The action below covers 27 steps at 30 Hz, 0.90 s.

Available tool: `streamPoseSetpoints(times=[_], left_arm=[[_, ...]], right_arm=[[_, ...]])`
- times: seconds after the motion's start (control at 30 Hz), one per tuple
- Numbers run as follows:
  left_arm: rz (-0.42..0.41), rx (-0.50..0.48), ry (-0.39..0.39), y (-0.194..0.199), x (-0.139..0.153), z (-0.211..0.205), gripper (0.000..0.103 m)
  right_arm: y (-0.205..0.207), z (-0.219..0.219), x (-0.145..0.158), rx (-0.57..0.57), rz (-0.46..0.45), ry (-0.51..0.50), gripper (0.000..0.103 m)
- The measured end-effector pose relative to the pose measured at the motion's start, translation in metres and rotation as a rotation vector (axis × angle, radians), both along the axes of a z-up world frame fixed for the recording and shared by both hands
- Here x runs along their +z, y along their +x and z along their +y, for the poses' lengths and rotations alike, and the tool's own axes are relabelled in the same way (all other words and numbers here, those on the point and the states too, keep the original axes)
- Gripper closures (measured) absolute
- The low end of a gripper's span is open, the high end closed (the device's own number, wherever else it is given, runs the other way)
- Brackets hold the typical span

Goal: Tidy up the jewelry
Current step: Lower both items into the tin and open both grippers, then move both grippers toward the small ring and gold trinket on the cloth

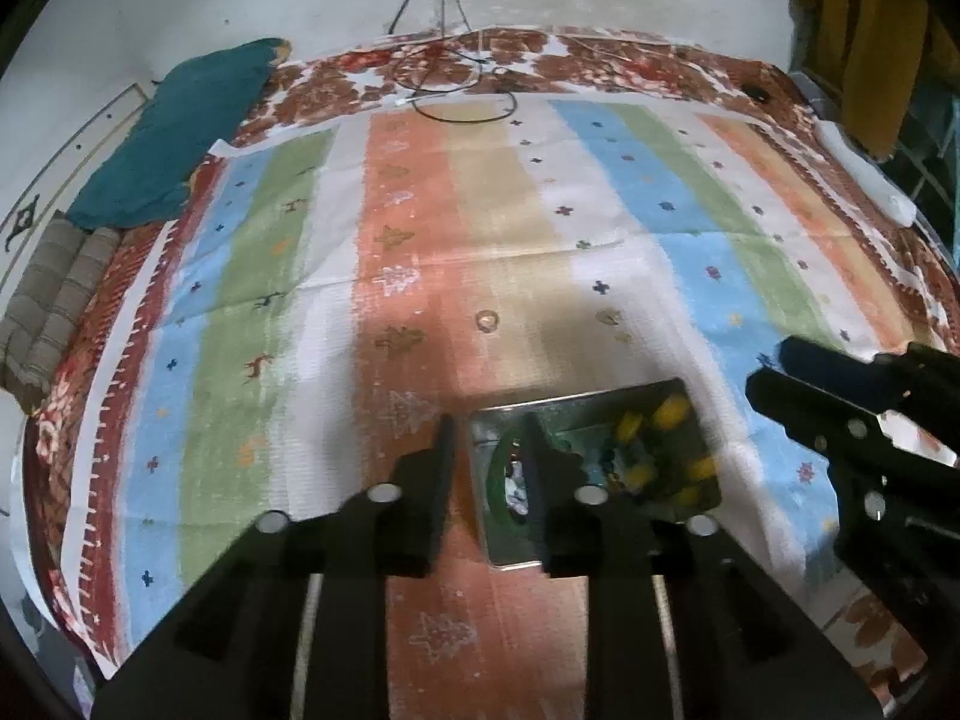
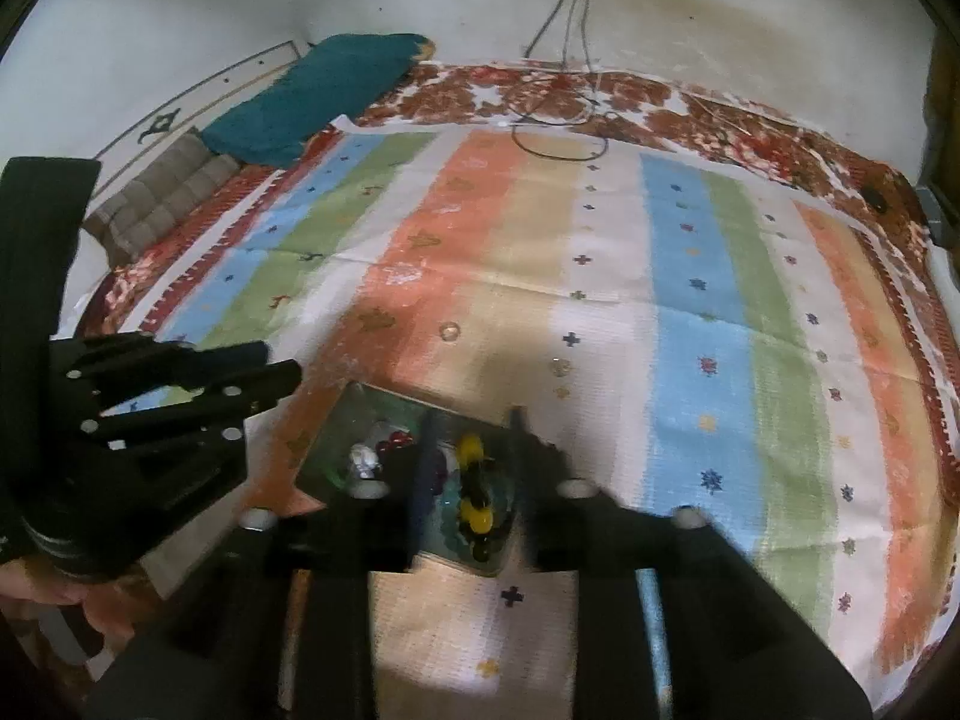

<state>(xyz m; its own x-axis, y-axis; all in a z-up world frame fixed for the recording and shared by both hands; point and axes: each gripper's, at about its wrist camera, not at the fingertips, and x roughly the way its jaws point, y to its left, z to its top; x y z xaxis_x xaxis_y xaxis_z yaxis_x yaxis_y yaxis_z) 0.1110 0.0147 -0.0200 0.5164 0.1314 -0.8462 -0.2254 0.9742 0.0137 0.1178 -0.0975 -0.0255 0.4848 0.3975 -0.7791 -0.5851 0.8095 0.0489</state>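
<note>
From the left wrist view, the left gripper (image 1: 489,450) has its jaws wide and holding nothing, straddling the near-left edge of the metal tray (image 1: 510,558) on the striped cloth (image 1: 252,276); a green bangle (image 1: 495,468) shows there, half hidden by a finger. The right wrist view alone shows a white piece (image 2: 364,461) and red beads (image 2: 397,438) (blurred) left of the yellow beads (image 2: 474,483). The right gripper (image 2: 471,426) hangs over the tray with jaws wide and nothing between them. Two small rings (image 2: 449,332) lie farther off.
</note>
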Motion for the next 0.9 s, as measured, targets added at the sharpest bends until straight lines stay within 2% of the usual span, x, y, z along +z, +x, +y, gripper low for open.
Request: streamPoseSetpoints(times=[0.33, 0.53, 0.63, 0.9], left_arm=[[0.016, 0.029, -0.042, 0.008, -0.005, 0.014, 0.058], [0.018, 0.045, -0.095, 0.019, -0.009, 0.024, 0.055], [0.021, 0.045, -0.116, 0.026, -0.012, 0.027, 0.054], [0.034, 0.037, -0.118, 0.048, -0.017, 0.029, 0.048]], right_arm=[[0.015, -0.003, -0.014, -0.034, 0.05, -0.046, 0.07], [0.031, -0.003, -0.021, -0.068, 0.084, -0.053, 0.069], [0.037, -0.003, -0.024, -0.078, 0.094, -0.062, 0.066], [0.054, 0.003, -0.028, -0.092, 0.112, -0.08, 0.063]])
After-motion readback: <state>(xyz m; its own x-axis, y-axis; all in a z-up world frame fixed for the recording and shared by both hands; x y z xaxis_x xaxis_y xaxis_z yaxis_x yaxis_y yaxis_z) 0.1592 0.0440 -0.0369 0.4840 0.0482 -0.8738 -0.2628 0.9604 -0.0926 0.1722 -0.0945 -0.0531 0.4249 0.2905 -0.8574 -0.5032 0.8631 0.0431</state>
